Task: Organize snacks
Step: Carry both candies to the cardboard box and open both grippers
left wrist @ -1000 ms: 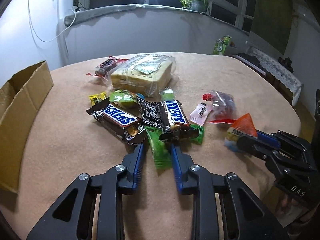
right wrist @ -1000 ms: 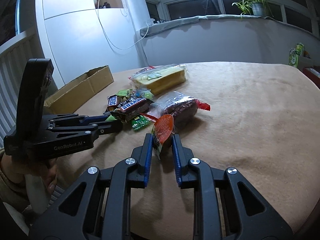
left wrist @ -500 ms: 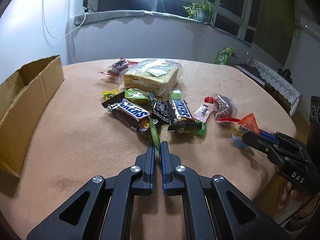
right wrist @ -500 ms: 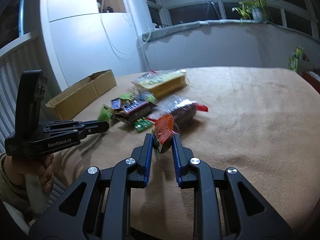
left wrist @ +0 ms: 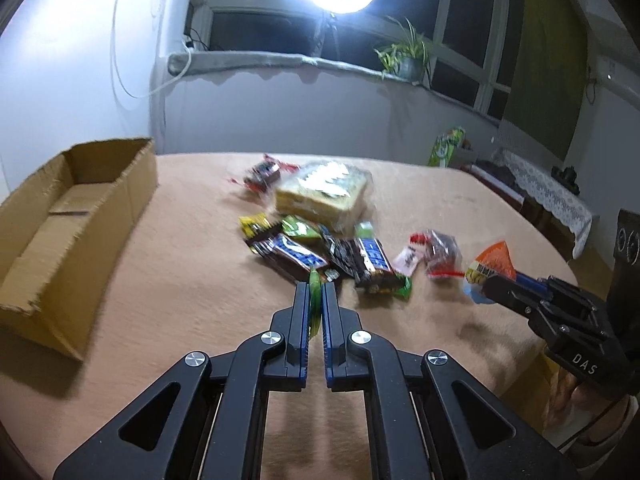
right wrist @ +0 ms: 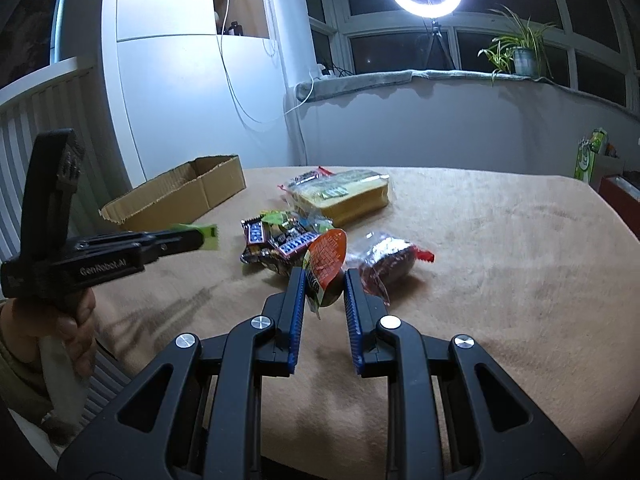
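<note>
Snacks (left wrist: 320, 240) lie heaped near the middle of the tan-covered table (left wrist: 180, 288), while two have been taken up. Left gripper (left wrist: 316, 300) points forward and downward over the near edge, its jaws pinched nearly together on a thin green packet (left wrist: 314, 286), held edge-on above the cloth. Right gripper (right wrist: 324, 280), tilted likewise, has its jaws narrowly clamped on an orange-topped jelly cup (right wrist: 326, 260), raised just before the heap. A hand (right wrist: 76, 328) grips the left tool's handle at the near left edge. An open cardboard box (left wrist: 72, 216) sits at the far left edge, well apart from both grippers. Beyond the heap rest a wrapped bread loaf (left wrist: 324, 196) and, to its right, a clear bag of dark sweets (right wrist: 384, 268).
</note>
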